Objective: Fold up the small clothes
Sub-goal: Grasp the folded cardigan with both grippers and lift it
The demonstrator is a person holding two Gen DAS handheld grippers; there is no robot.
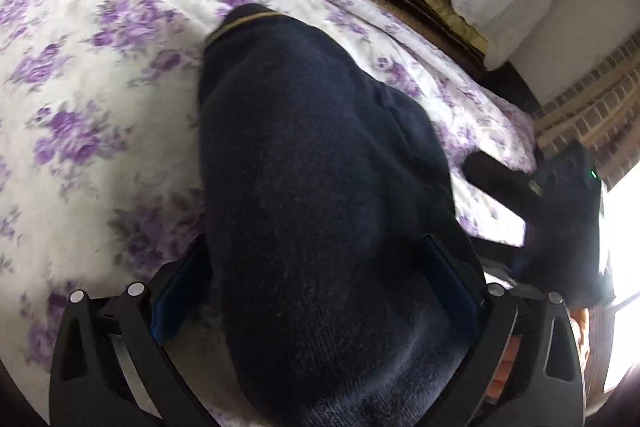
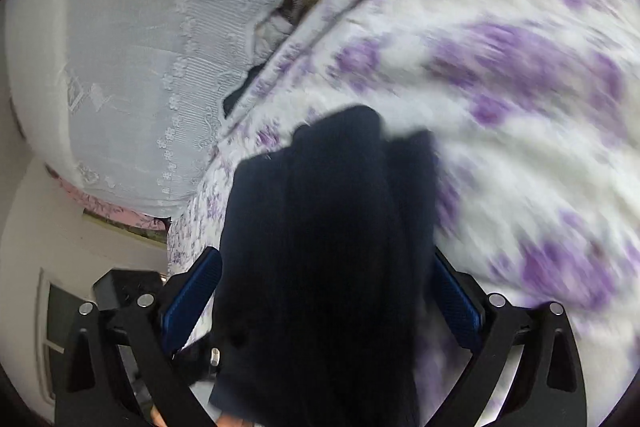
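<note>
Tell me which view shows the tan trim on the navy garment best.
The left wrist view: the tan trim runs along the far edge of the navy knit garment, fairly sharp against the floral bedspread. The right wrist view shows only dark, motion-blurred fabric, no trim.

Garment [image 1: 320, 187] on bedspread [image 1: 100, 87], between gripper fingers [image 1: 182, 301]

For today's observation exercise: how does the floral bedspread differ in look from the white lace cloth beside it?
The floral bedspread carries purple flower prints on white; the white lace cloth is one plain colour, patterned only by embroidered texture. The bedspread has the navy garment against it; the lace cloth has none. Both are pale fabrics.
</note>
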